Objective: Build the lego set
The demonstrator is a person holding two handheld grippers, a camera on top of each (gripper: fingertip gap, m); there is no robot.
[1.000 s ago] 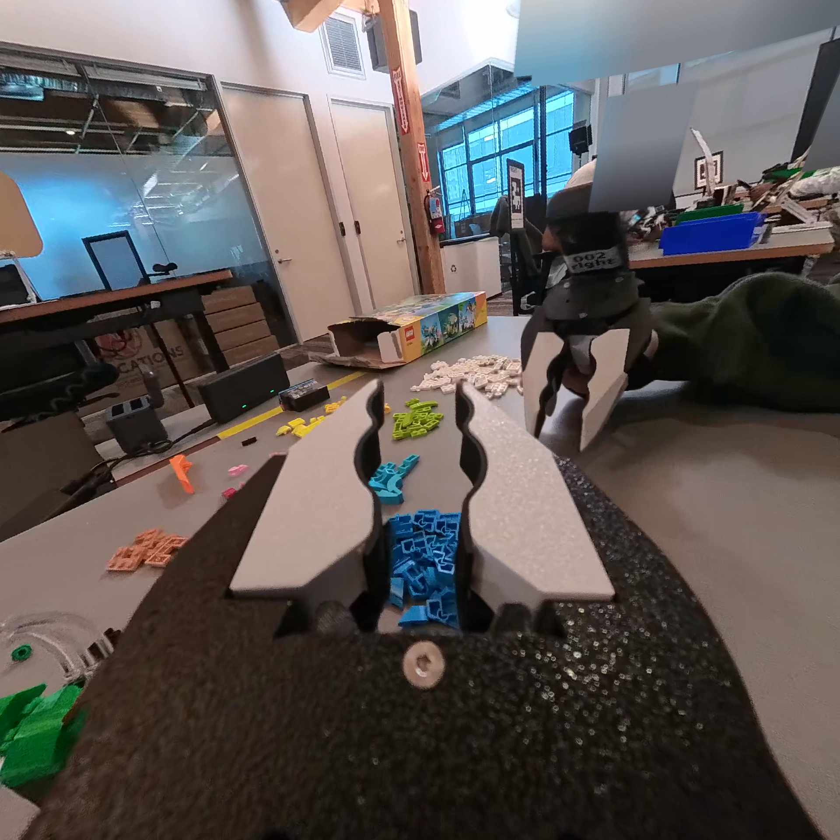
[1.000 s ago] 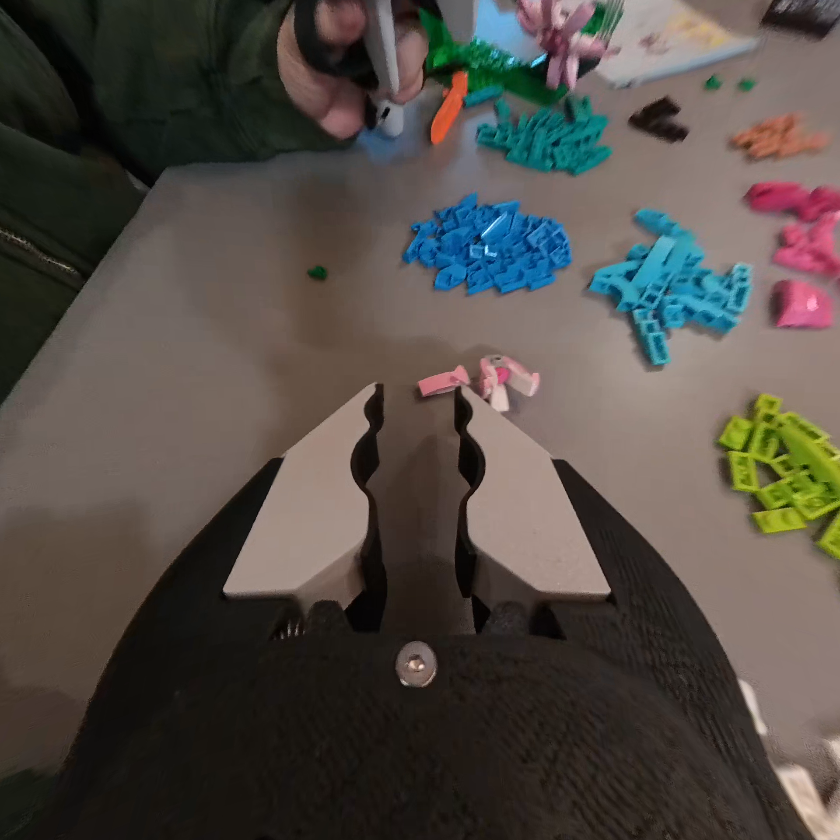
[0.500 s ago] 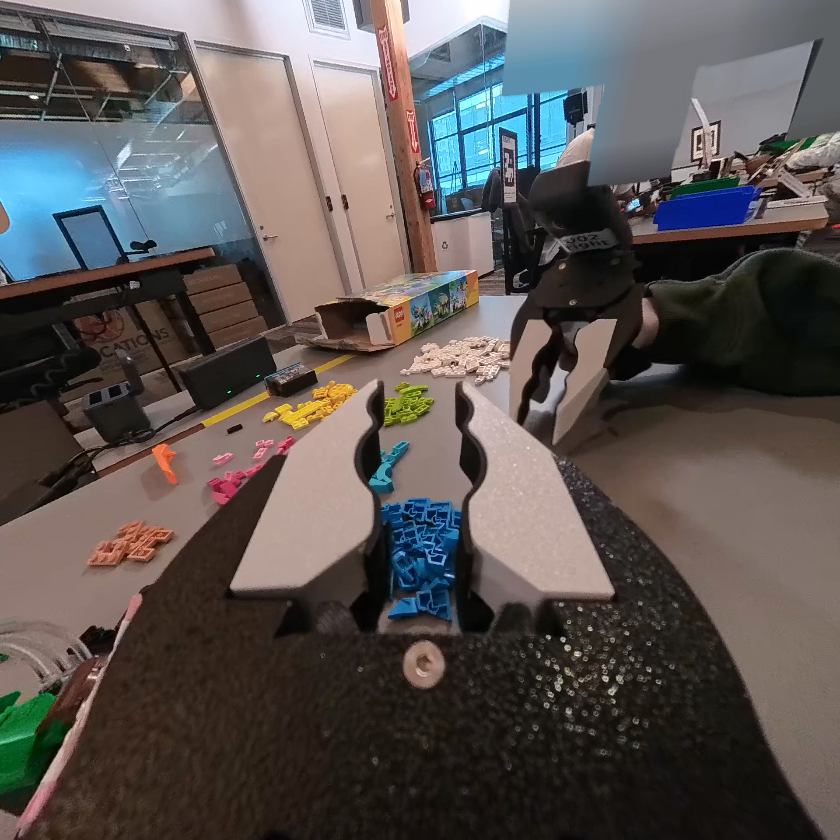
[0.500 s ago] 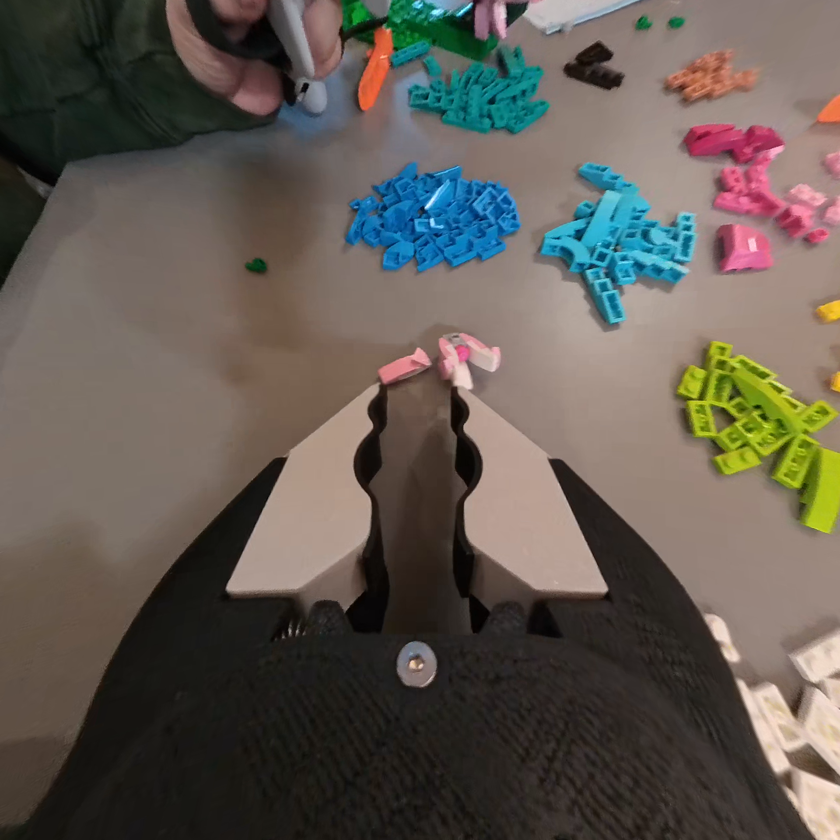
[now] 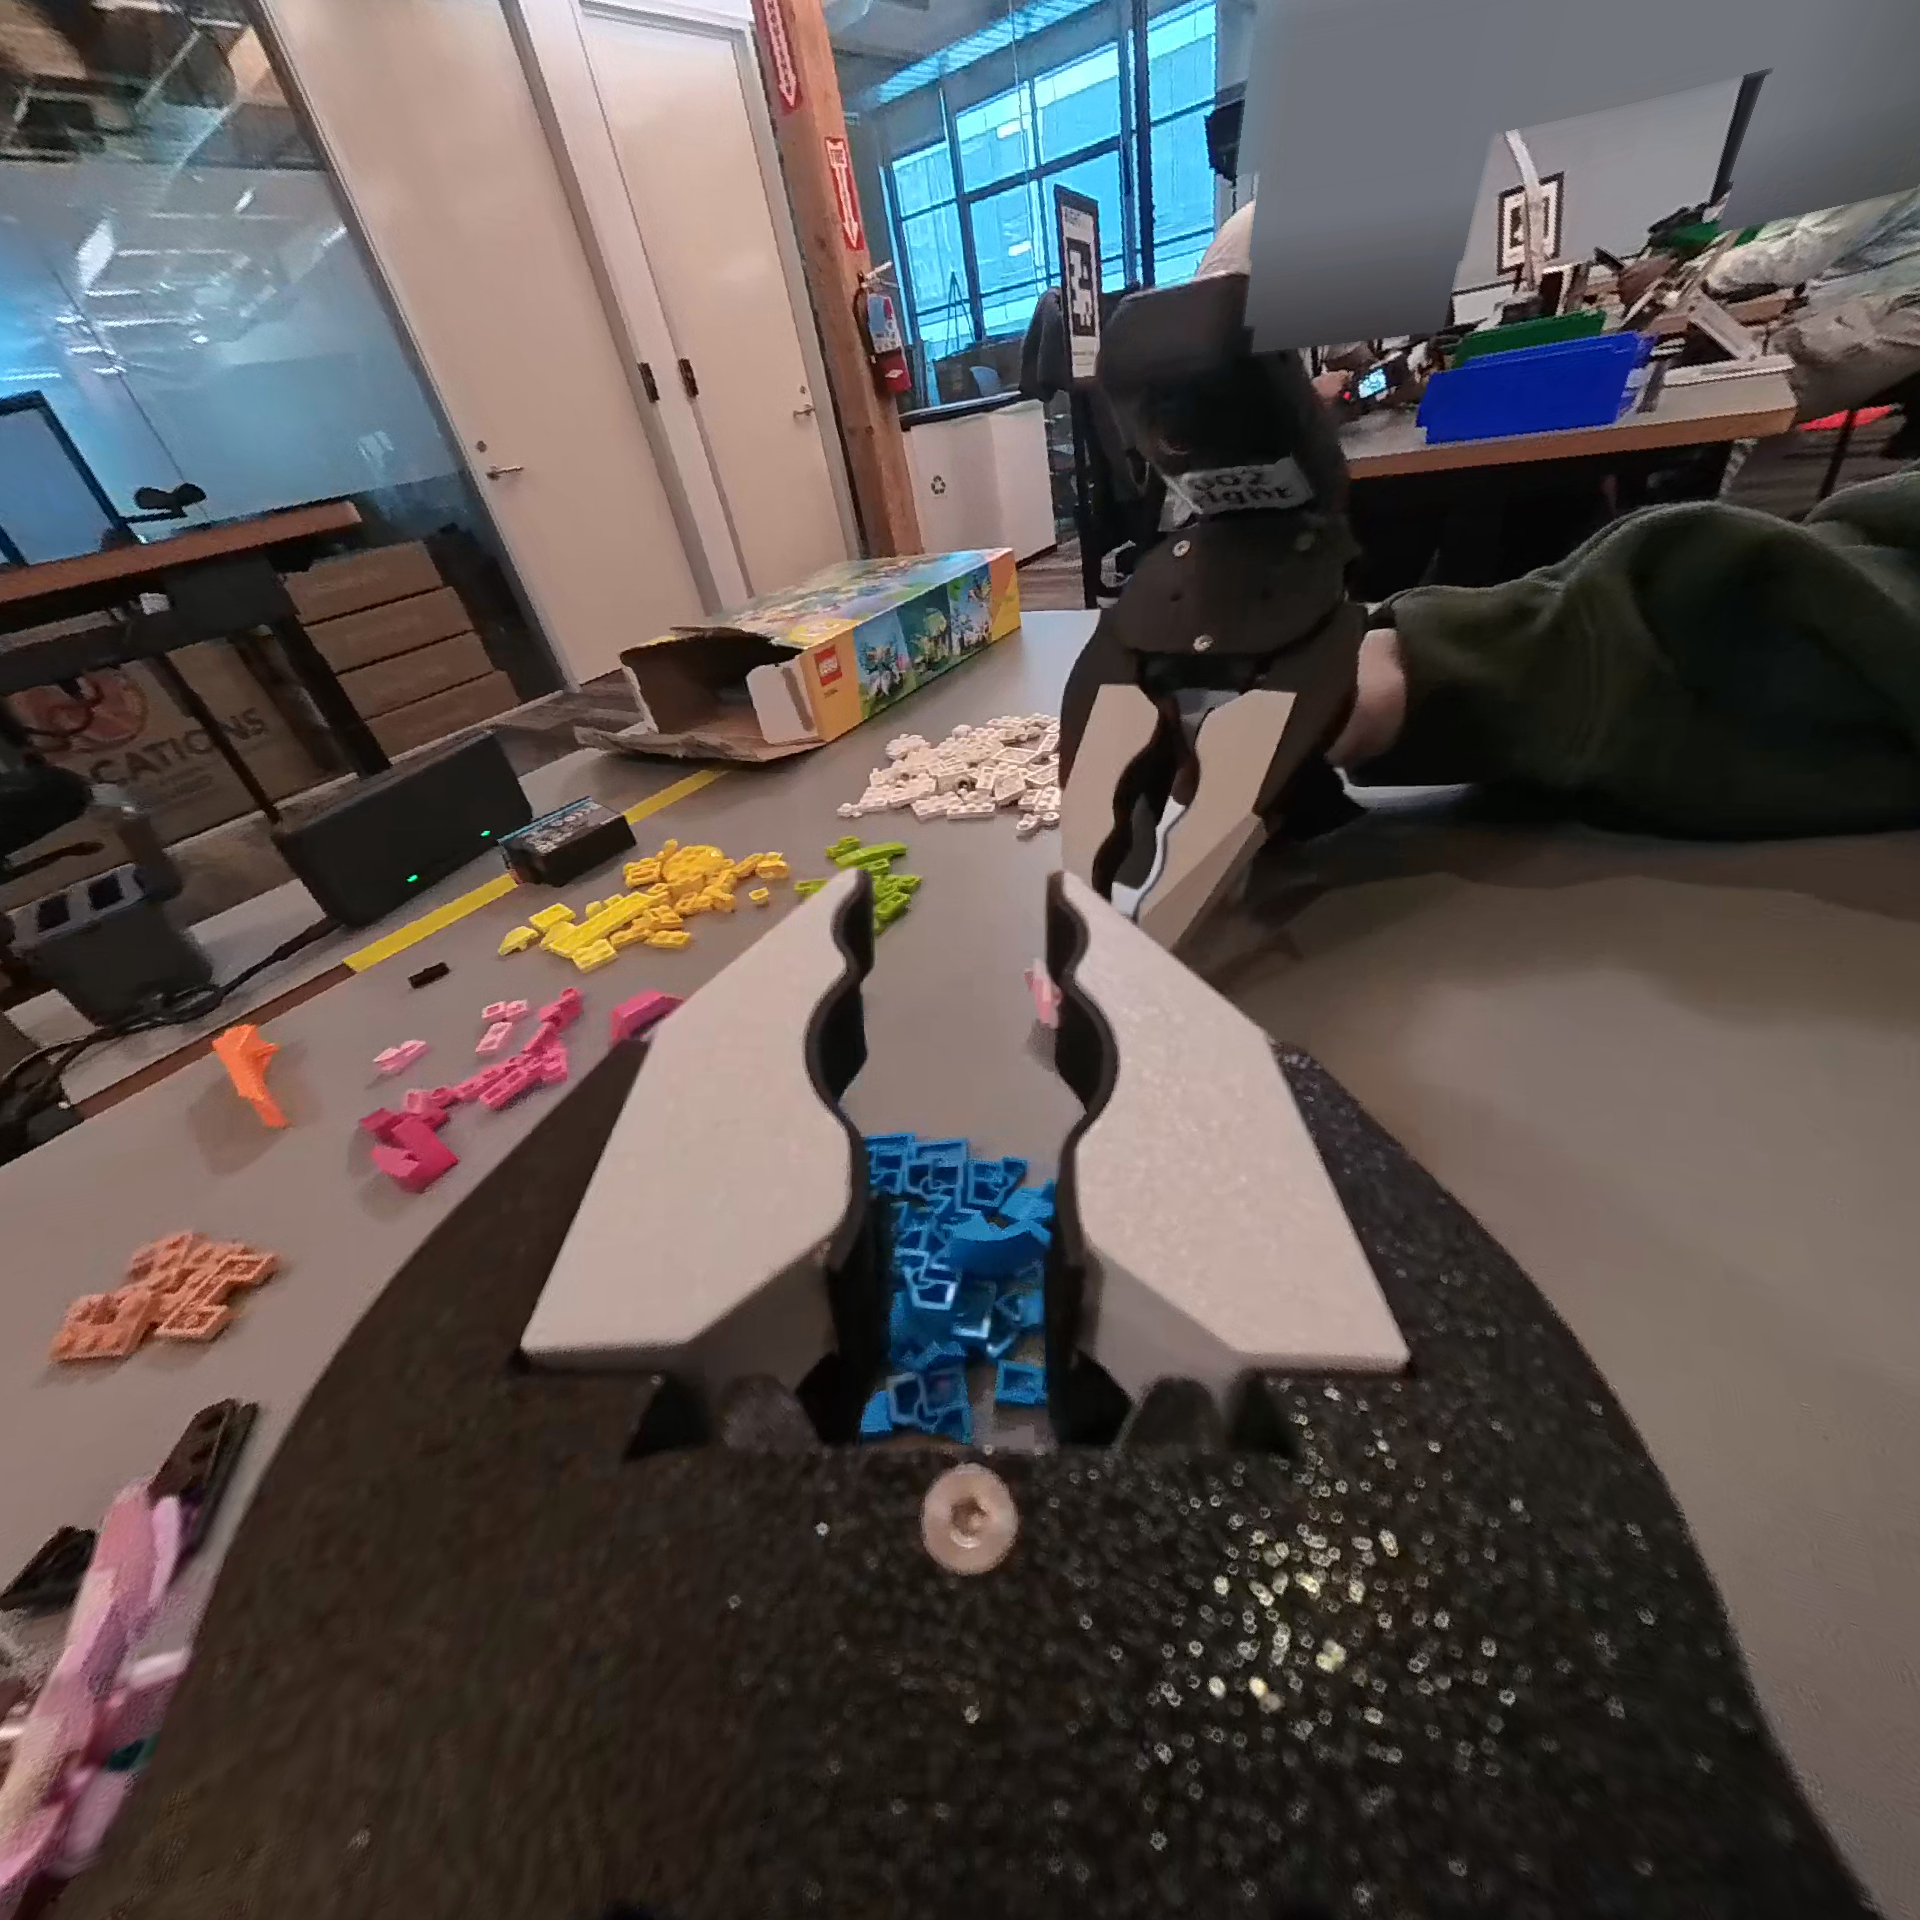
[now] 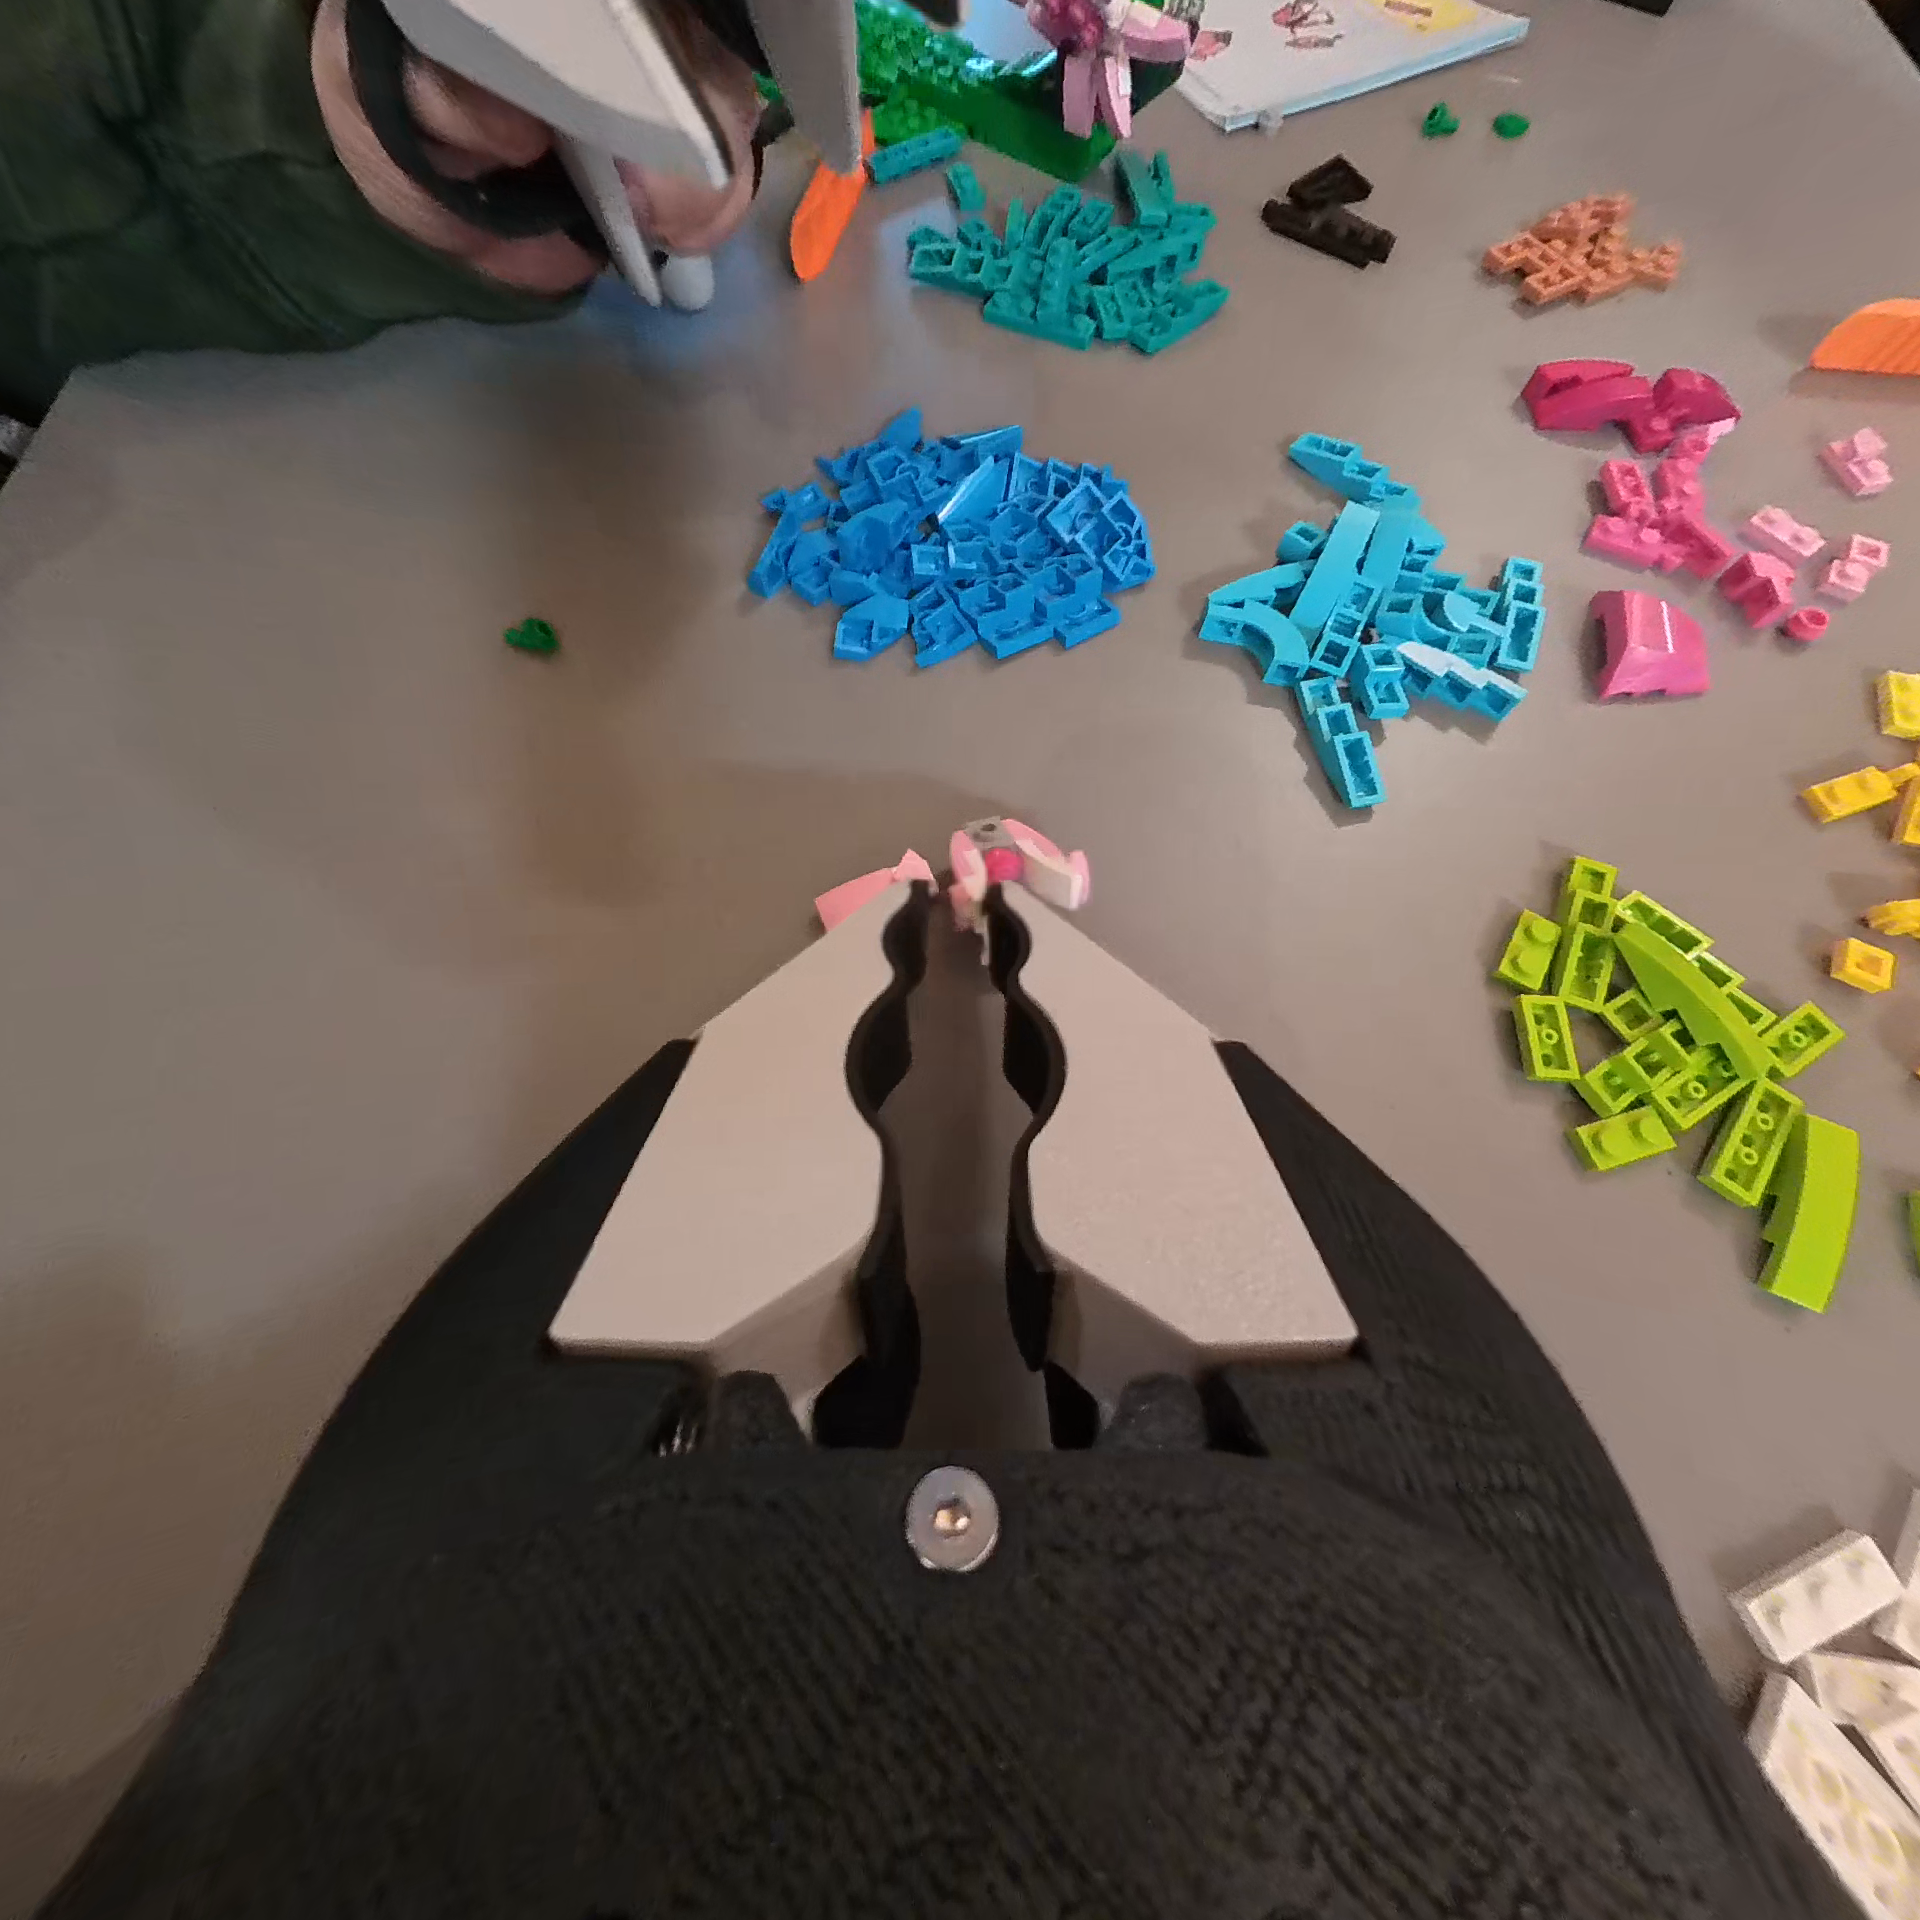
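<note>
My right gripper (image 6: 956, 906) is low over the grey table (image 6: 364, 883). Its jaws stand at a narrow gap around a small pink-and-white flower piece (image 6: 1023, 868), which sits between the fingertips. A loose pink slope (image 6: 857, 896) lies just left of the left fingertip. My left gripper (image 5: 954, 899) is open and empty above the dark blue brick pile (image 5: 951, 1273). It faces the right gripper (image 5: 1148, 904) and shows at the top left of the right wrist view (image 6: 727, 208), held in a hand. The green build with a pink flower (image 6: 987, 99) stands at the far edge.
Sorted piles lie ahead: dark blue (image 6: 956, 561), light blue (image 6: 1371, 613), teal (image 6: 1070, 270), pink (image 6: 1683, 520), lime (image 6: 1683, 1060), white (image 6: 1849, 1662), yellow (image 5: 644, 914). An instruction booklet (image 6: 1351, 52) is far right. An open box (image 5: 831, 665) lies at the back. A green-sleeved arm (image 5: 1662, 665) rests on the table. The tips of one gripper are about 11 cm away from the tips of the other.
My right gripper has moved forward onto the pink-and-white piece and its jaws have narrowed around it. My left gripper has shifted over the blue pile and stays open.
</note>
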